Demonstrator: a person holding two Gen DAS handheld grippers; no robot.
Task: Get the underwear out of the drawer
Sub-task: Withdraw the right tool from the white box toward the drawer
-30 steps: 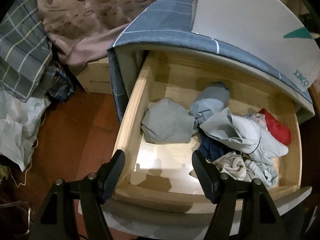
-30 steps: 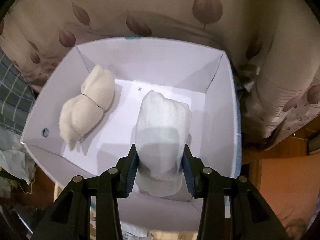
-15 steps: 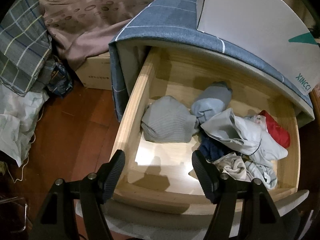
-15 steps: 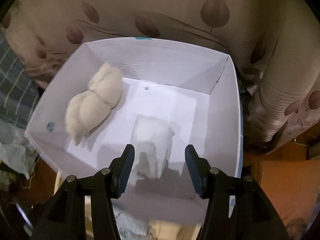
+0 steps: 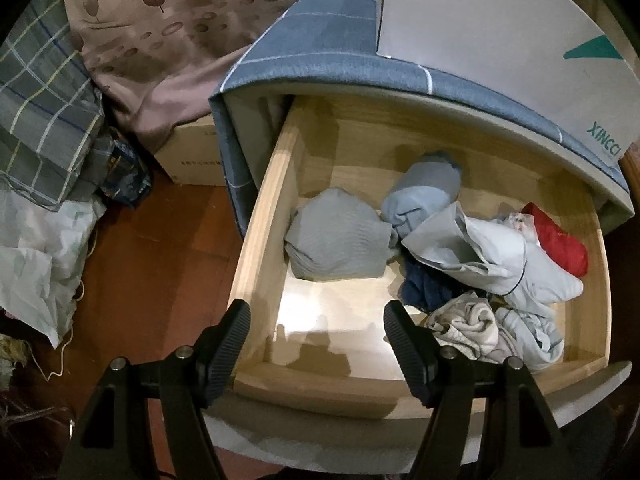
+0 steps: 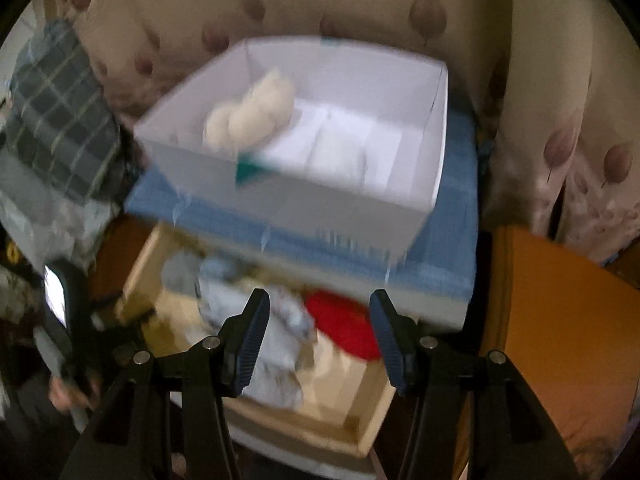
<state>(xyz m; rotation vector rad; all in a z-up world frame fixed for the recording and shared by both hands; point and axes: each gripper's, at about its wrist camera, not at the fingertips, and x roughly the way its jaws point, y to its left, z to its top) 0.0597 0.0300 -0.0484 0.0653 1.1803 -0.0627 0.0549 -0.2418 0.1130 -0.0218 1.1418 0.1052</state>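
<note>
The wooden drawer [image 5: 264,216] stands pulled out of a cabinet draped in blue checked cloth [image 5: 328,52]. Inside lie a grey folded piece [image 5: 340,240], a light blue roll [image 5: 424,192], a pale crumpled garment [image 5: 480,252], a navy piece [image 5: 428,288], a red piece [image 5: 560,244] and a cream piece [image 5: 468,320]. My left gripper [image 5: 316,336] hovers open over the drawer's front left corner, empty. My right gripper [image 6: 316,340] is open and empty above the drawer [image 6: 360,428], in a blurred view. The white box [image 6: 436,120] on the cabinet holds a cream bundle [image 6: 252,112] and a white piece [image 6: 340,148].
A cardboard box [image 5: 192,156] stands left of the cabinet on the brown floor [image 5: 152,280]. Checked fabric [image 5: 44,120] and white bags [image 5: 36,260] pile up at the left. A leaf-patterned curtain [image 6: 560,100] hangs behind. An orange surface [image 6: 560,320] lies right of the cabinet.
My right gripper let go of the white piece in the box, then drew back from the box until the drawer came under it. The left gripper stayed in place.
</note>
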